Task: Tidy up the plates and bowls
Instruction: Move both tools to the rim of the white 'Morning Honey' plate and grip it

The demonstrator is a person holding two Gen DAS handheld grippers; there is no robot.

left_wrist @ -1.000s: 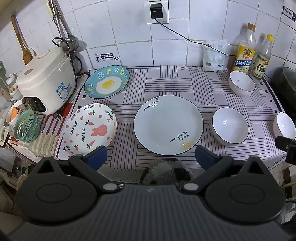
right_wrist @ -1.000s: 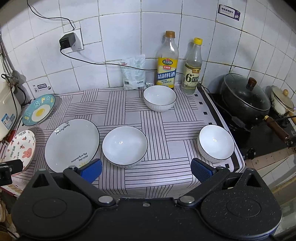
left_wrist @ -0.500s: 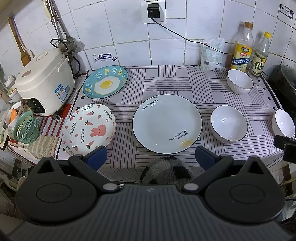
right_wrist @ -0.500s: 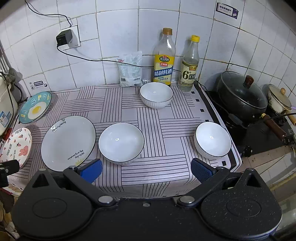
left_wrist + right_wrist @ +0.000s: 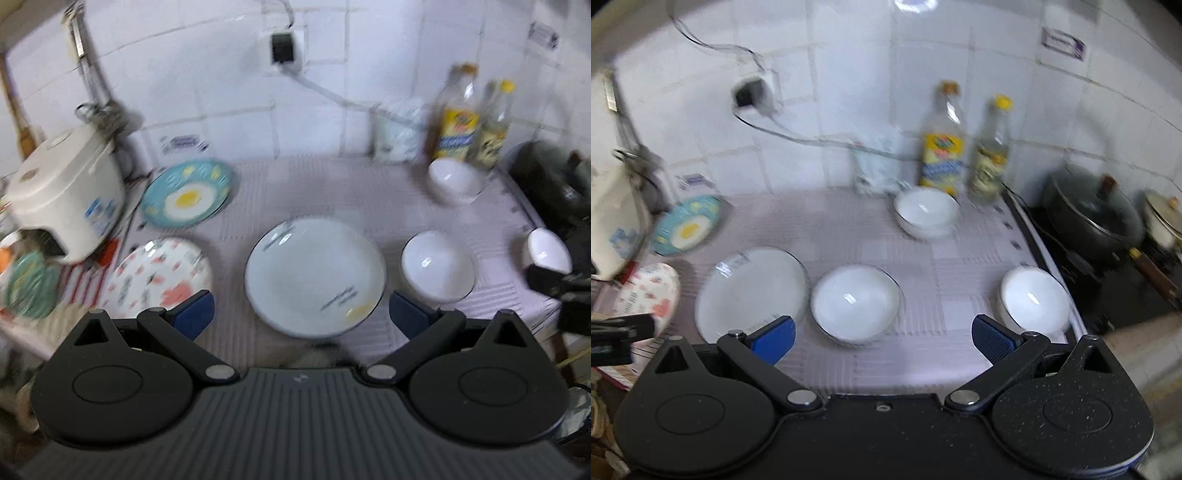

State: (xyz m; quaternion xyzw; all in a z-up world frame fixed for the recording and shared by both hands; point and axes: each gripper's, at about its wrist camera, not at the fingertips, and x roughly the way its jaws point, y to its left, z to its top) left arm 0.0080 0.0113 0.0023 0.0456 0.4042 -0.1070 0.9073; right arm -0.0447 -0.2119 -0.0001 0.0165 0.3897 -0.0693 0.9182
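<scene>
On the counter (image 5: 325,184) I count three plates, from the left a pink-patterned plate (image 5: 159,277), a blue egg plate (image 5: 186,197) and a plain white plate (image 5: 314,275), then three white bowls (image 5: 855,306) (image 5: 925,214) (image 5: 1034,301). Both the left tool (image 5: 299,312) and right tool (image 5: 882,334) hang spread apart, gripping nothing. Compared with a moment ago both views are now smeared with motion, and nothing on the counter has shifted.
</scene>
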